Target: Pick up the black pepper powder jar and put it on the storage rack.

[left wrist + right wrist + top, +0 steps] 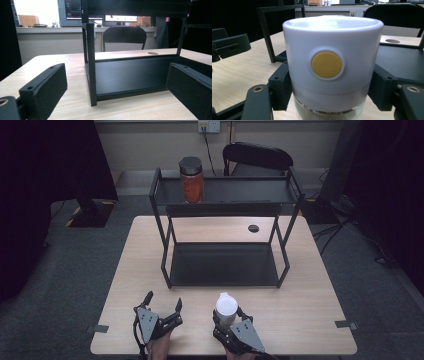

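Standing beyond the white-lidded jar (226, 309): black rack (165, 265)

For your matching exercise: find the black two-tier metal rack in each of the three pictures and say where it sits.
High view: the black two-tier rack stands at the table's centre, beyond both grippers.
Left gripper view: its lower shelf and a front post stand in the middle, seen between the open jaws.
Right gripper view: its frame appears upper left, behind the white-lidded container.
Shared landmark: the black chair behind the table.

White-capped jar's (332, 65) lower body below the frame edge
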A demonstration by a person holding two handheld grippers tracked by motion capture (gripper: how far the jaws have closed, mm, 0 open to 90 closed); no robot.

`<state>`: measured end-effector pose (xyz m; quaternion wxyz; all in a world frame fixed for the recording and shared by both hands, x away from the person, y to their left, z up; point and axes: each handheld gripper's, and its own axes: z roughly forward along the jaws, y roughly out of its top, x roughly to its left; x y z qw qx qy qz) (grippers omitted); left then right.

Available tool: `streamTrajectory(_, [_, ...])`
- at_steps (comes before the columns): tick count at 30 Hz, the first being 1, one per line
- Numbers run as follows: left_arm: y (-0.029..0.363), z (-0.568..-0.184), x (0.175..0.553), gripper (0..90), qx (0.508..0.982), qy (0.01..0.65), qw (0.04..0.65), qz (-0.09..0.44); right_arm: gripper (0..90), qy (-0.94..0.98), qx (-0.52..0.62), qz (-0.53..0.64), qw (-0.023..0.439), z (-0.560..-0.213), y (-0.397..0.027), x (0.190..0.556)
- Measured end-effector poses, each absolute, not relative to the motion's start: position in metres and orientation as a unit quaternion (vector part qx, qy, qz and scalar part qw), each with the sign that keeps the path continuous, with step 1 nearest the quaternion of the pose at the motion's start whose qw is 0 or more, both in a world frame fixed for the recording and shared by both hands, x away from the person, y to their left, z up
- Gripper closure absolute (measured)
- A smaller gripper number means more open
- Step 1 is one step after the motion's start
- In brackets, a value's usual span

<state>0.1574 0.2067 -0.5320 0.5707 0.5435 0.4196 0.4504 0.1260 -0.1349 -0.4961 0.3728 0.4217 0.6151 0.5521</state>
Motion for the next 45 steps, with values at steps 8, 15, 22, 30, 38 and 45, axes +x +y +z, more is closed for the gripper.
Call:
streamTrajectory(8, [0.207,-0.532,0.157,2.6,0.543,0.420,0.571,0.450,30.2,0.612,0.418,0.557,0.374,-0.491,-0.139,0.126])
streamTrajectory(15, [0.207,-0.532,0.157,2.6,0.544,0.420,0.571,0.450,30.2,0.613,0.418,0.554,0.378,-0.482,-0.141,0.129])
streamTrajectory(22, [0.207,-0.532,0.157,2.6,0.544,0.420,0.571,0.450,30.1,0.618,0.413,0.555,0.374,-0.472,-0.146,0.132])
streamTrajectory(30, [0.207,-0.532,0.157,2.6,0.543,0.420,0.571,0.450,30.1,0.620,0.400,0.562,0.373,-0.460,-0.152,0.138])
streamTrajectory(38, [0.207,-0.532,0.157,2.6,0.544,0.420,0.571,0.450,30.2,0.620,0.388,0.567,0.378,-0.440,-0.162,0.147])
streamTrajectory(45, [0.207,-0.532,0.157,2.9,0.544,0.420,0.570,0.451,30.2,0.618,0.376,0.572,0.388,-0.422,-0.170,0.155])
